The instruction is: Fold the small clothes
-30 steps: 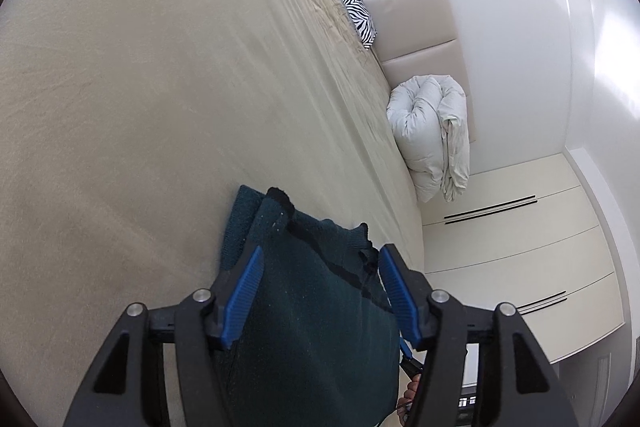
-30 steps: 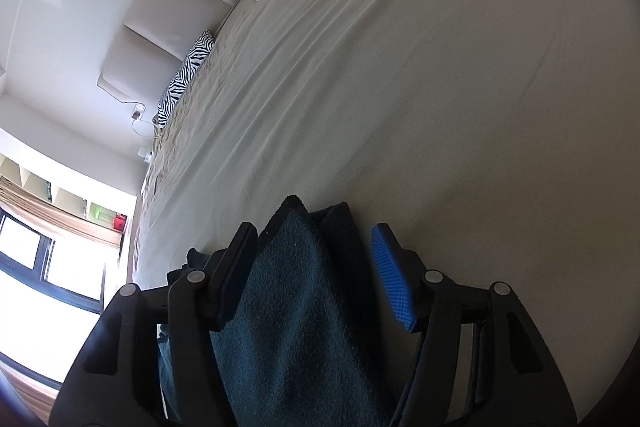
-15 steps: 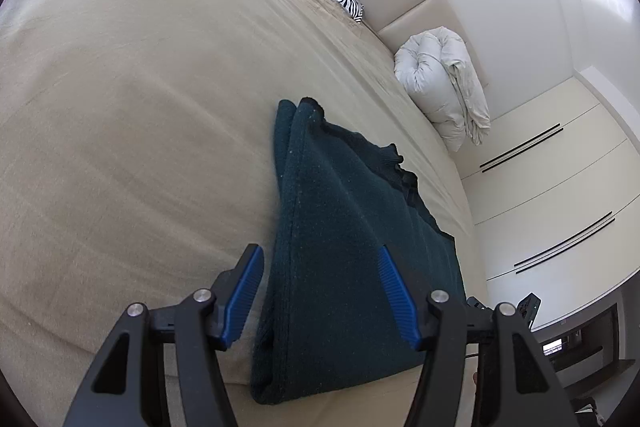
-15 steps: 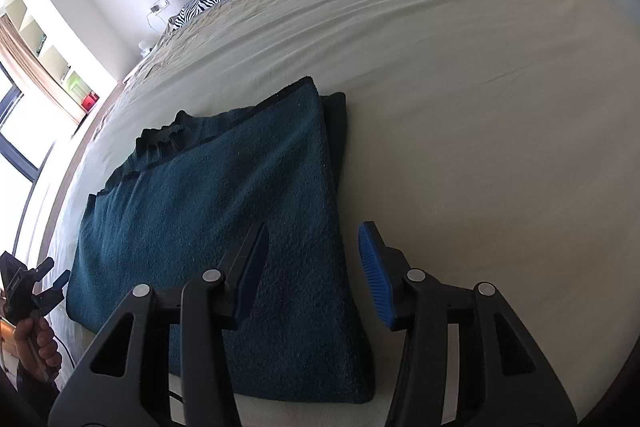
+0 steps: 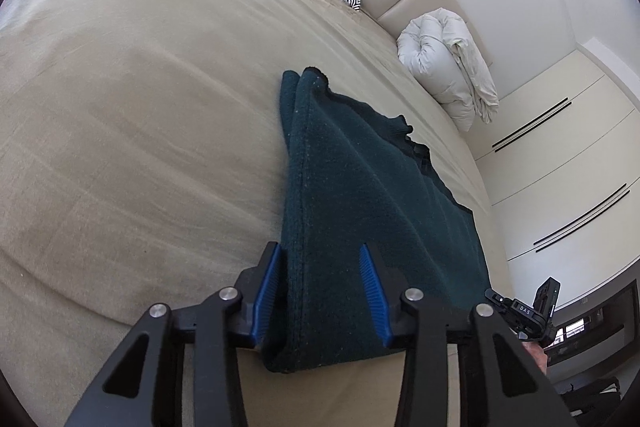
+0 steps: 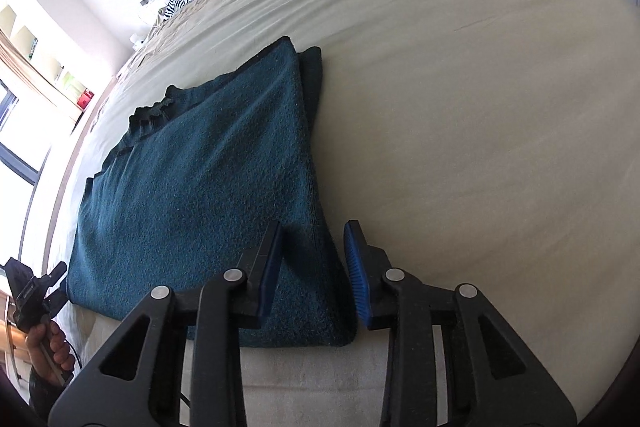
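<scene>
The dark teal garment (image 5: pixel 360 219) lies folded flat on the bed (image 5: pixel 140 107), its near edge close to the bed's front edge. Our left tool (image 5: pixel 323 291) stands open around the near left corner, and our right tool (image 6: pixel 314 267) stands open around the near right corner, at about 6 o'clock in each view; neither pinches the cloth yet. For the next fold, we judge that we should close both tools on all layers together, at equal depth, then lift evenly toward 12 o'clock so the side edges stay aligned.
</scene>
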`<state>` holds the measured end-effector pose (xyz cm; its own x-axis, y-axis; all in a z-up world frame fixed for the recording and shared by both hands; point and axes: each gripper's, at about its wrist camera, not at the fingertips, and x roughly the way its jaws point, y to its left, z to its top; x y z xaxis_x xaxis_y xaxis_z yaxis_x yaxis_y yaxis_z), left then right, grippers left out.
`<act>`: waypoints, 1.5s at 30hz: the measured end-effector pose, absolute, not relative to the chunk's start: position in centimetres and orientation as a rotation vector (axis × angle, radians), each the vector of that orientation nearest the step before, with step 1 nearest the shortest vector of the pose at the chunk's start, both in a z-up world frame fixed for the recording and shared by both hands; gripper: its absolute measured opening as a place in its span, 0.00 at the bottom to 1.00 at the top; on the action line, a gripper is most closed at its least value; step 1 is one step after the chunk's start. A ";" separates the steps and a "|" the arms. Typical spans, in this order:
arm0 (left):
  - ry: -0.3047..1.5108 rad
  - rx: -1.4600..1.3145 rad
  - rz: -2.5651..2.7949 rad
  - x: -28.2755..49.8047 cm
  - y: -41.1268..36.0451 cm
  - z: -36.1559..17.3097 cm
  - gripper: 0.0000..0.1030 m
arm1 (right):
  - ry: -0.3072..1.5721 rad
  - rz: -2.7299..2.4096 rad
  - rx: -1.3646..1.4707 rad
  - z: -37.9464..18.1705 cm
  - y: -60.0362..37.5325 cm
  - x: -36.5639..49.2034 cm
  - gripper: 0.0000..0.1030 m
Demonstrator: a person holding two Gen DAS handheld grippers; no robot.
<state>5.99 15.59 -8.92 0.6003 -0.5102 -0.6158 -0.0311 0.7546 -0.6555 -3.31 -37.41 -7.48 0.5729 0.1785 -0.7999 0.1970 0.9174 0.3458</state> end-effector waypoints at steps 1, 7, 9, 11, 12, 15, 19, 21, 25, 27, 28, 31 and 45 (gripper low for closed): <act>0.896 -0.669 -0.302 5.9 15.6 -8.9 0.31 | 0.969 -0.016 0.412 -7.4 -37.3 -3.4 0.14; 0.905 -0.658 -0.295 6.0 15.7 -9.1 0.13 | 0.922 -0.042 0.361 -5.8 -36.3 -4.2 0.08; 0.910 -0.642 -0.294 5.9 15.7 -9.1 0.11 | 0.915 -0.047 0.364 -5.7 -36.3 -4.7 0.08; 0.914 -0.632 -0.290 6.0 15.6 -9.2 0.11 | 0.919 -0.049 0.372 -5.8 -36.4 -4.9 0.08; 0.916 -0.630 -0.290 6.0 15.7 -9.3 0.10 | 0.919 -0.049 0.384 -5.9 -36.5 -5.0 0.08; 0.919 -0.643 -0.294 5.9 16.0 -9.6 0.10 | 0.916 -0.048 0.425 -6.2 -37.0 -5.4 0.08; 0.922 -0.638 -0.295 6.1 16.1 -9.6 0.10 | 0.910 -0.041 0.441 -6.0 -37.0 -5.9 0.08; 0.924 -0.639 -0.295 6.3 16.1 -9.7 0.10 | 0.906 -0.039 0.452 -6.0 -37.1 -6.4 0.08; 0.929 -0.641 -0.299 6.4 16.2 -9.9 0.10 | 0.908 -0.041 0.493 -6.6 -37.7 -7.3 0.07; 0.930 -0.641 -0.300 6.5 16.2 -9.9 0.10 | 0.898 -0.042 0.520 -6.6 -38.1 -7.9 0.07; 0.931 -0.642 -0.301 6.6 16.2 -9.9 0.10 | 0.894 -0.040 0.526 -6.5 -38.1 -8.1 0.07; 0.932 -0.642 -0.303 6.6 16.2 -9.9 0.10 | 0.887 -0.035 0.515 -6.0 -37.6 -8.5 0.07; 0.953 -0.642 -0.321 6.4 16.7 -10.7 0.10 | 0.921 -0.067 0.526 -7.8 -38.7 -9.4 0.04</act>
<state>6.38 16.74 -10.67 0.5516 -0.5216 -0.6508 -0.0209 0.7714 -0.6360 -9.40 -38.69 -7.84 0.6124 0.1651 -0.7731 0.2758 0.8719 0.4046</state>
